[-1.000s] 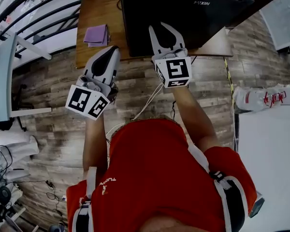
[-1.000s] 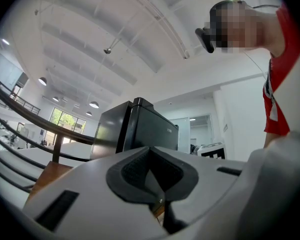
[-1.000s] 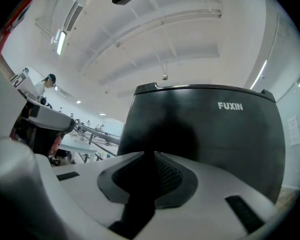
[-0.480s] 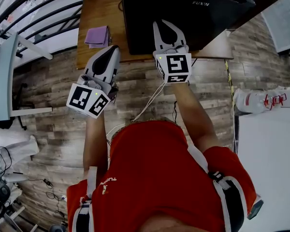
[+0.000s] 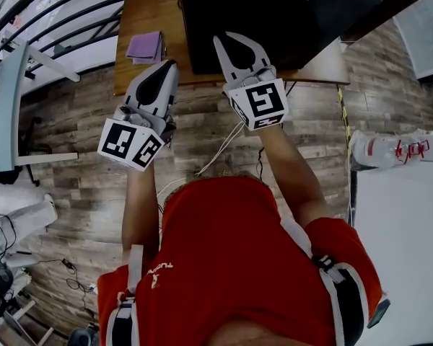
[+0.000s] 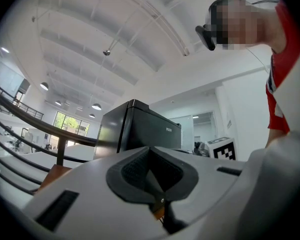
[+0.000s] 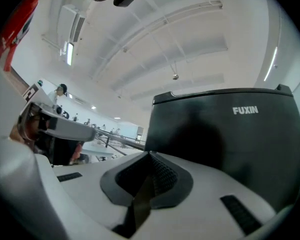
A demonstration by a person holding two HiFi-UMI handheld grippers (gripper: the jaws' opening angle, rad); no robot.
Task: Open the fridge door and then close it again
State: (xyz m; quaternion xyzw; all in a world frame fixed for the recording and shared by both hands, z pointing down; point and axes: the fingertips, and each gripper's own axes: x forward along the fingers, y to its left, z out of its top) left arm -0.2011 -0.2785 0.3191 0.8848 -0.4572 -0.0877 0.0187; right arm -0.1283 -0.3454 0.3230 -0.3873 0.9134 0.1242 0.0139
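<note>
Roughly from the left: a purple cloth [image 5: 144,48] lies on the wooden worktop [image 5: 150,9], at about eleven o'clock from the left gripper [image 5: 170,66]. That gripper hangs over the floor just short of the worktop's near edge. Its fingers are pressed together with nothing between them.

The right gripper [image 5: 234,42] is beside it at three o'clock and a little farther forward. Its fingers are likewise pressed together on nothing. They point at the black fridge [image 5: 274,9], which stands on the worktop at twelve o'clock from them and fills most of the right gripper view. The gripper is close to the fridge's front, but I cannot tell whether it touches. The door looks shut, flush with the cabinet.

The door is probably rigid and light on its hinge once moving. A seal will likely resist the first pull and then let go suddenly. The glossy black face looks slippery, so pinching it flat would not hold. The free vertical edge of the door, or a recess there, is the better grip. No handle shows, and I cannot tell which side carries the hinge. A small fridge may slide towards the puller, so bracing it with the left gripper seems wise.
</note>
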